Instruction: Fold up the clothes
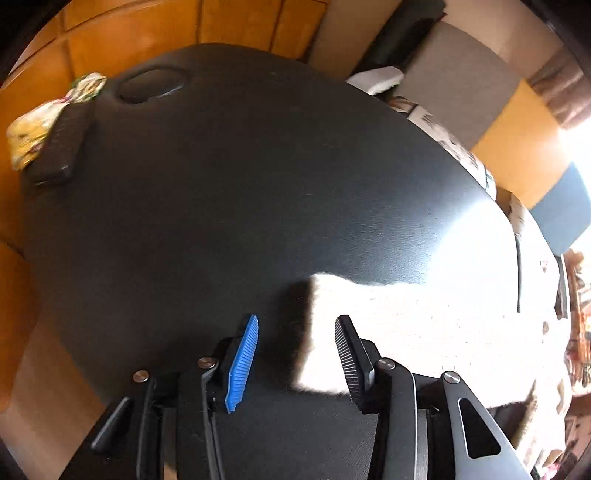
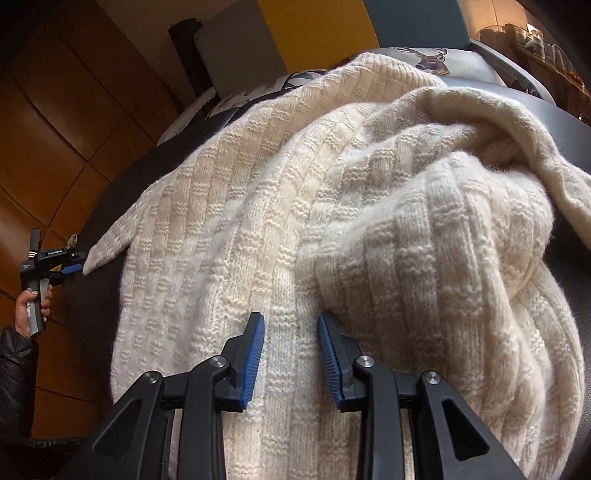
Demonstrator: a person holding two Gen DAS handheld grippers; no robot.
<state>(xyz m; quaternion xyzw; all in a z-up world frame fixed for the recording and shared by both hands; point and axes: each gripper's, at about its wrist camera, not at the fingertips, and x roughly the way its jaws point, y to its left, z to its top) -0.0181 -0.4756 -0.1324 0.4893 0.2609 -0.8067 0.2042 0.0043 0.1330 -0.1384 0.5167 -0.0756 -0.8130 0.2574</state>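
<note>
A cream knitted sweater [image 2: 332,206] lies bunched in thick folds on the black table [image 2: 110,206]. My right gripper [image 2: 291,332] is open just over its near part, with knit showing between the two blue pads. In the left wrist view the sweater [image 1: 424,325] is a washed-out white patch at the lower right. My left gripper [image 1: 295,350] stands open at its corner, and the cloth's edge reaches between the blue pad and the black pad. The right wrist view shows that left gripper [image 2: 55,264] in a hand [image 2: 27,306] beside the sweater's left corner.
A floral cloth [image 1: 48,118] and a dark flat block [image 1: 61,147] sit at the table's far left edge, near an oval recess [image 1: 151,86]. Printed cushions [image 2: 432,61] lie beyond the sweater. Wooden flooring [image 1: 122,33] surrounds the black table [image 1: 221,184].
</note>
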